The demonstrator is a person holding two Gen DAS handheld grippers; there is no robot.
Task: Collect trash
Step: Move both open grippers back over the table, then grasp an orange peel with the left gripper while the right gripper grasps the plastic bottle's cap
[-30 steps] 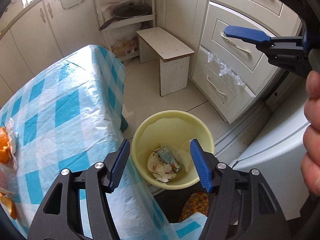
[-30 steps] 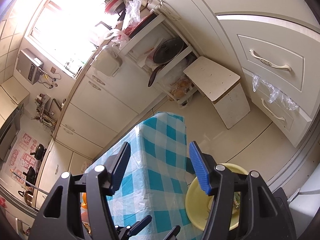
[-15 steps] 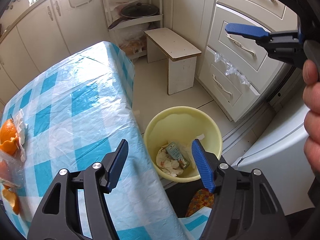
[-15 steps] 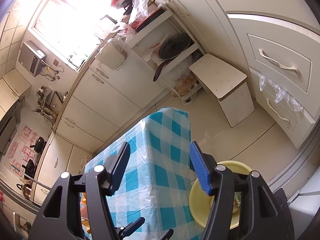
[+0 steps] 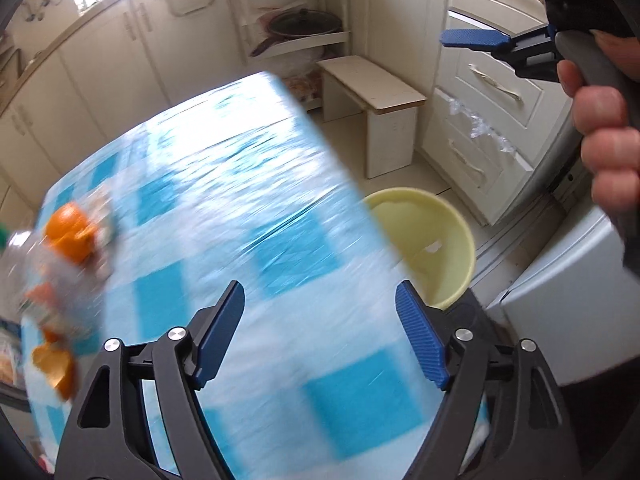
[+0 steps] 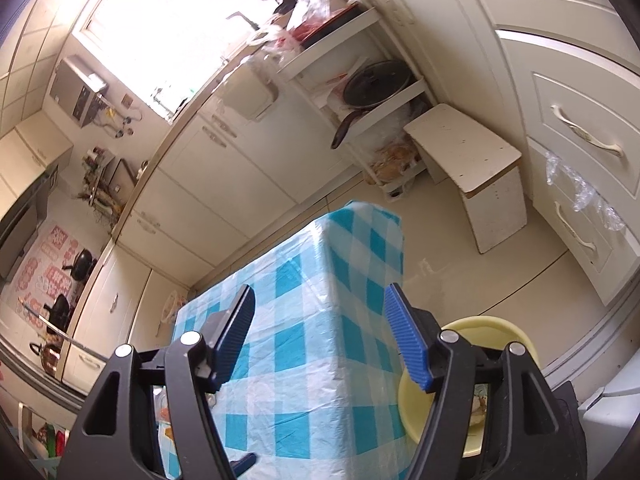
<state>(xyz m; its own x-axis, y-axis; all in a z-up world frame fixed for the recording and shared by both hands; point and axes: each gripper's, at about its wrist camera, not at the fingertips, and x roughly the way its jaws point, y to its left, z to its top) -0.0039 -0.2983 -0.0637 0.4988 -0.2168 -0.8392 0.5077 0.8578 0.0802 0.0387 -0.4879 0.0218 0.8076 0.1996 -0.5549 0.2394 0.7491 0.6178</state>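
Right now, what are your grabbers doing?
Left gripper and right gripper opening, nothing between. Orange peels on table, yellow bin beside it. Nothing blocking.

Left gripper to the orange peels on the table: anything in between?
Nothing visible. The left gripper, jaws opening and empty, hangs over bare checked tablecloth; the orange peels lie at the cloth's left edge beside a blurred clear wrapper, with only cloth between.

Glossy plastic sheet over checked tablecloth (image 6: 304, 344); smooth yellow plastic bucket (image 5: 444, 248); matt wooden stool (image 6: 464, 148).
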